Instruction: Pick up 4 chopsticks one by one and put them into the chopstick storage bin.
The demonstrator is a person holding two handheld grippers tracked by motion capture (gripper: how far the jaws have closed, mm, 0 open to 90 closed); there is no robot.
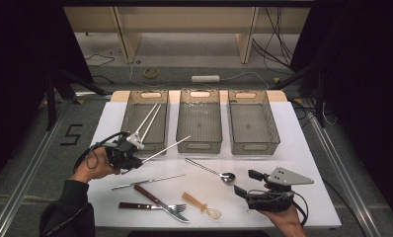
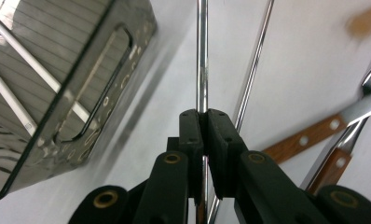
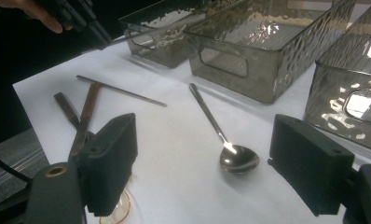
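While the left gripper [image 1: 135,159] hung at the left of the high view, above the white table [image 1: 293,148], its jaws were clamped on a metal chopstick [image 1: 167,148] that slanted up and right from them to the near wall of the left bin [image 1: 146,98]. In the left gripper view the rod [image 2: 202,56] ran straight up the middle of the frame from between the pinched pads, with a second chopstick [image 2: 254,65] lying on the table just to its right. That second chopstick [image 1: 147,181] lay below the left gripper in the high view, in the lower left part of the table. Two more chopsticks [image 1: 149,120] leaned inside the left bin at upper left. Below the loose chopstick, near the bottom edge, a brown-handled knife [image 1: 157,201] and fork [image 1: 152,206] lay crossed. Just right of them, at lower centre, lay an amber plastic spoon [image 1: 202,205]. Above it, at centre, a metal spoon [image 1: 212,171] lay with its bowl toward the right. The middle bin [image 1: 199,98] and right bin [image 1: 251,98] stood across the upper centre. At lower right, the right gripper [image 1: 245,183] was held in a hand [image 1: 283,215], its jaws wide apart with nothing between them; in the right gripper view the metal spoon's bowl [image 3: 239,158] lay on the table between the two pads [image 3: 113,158], farther off.
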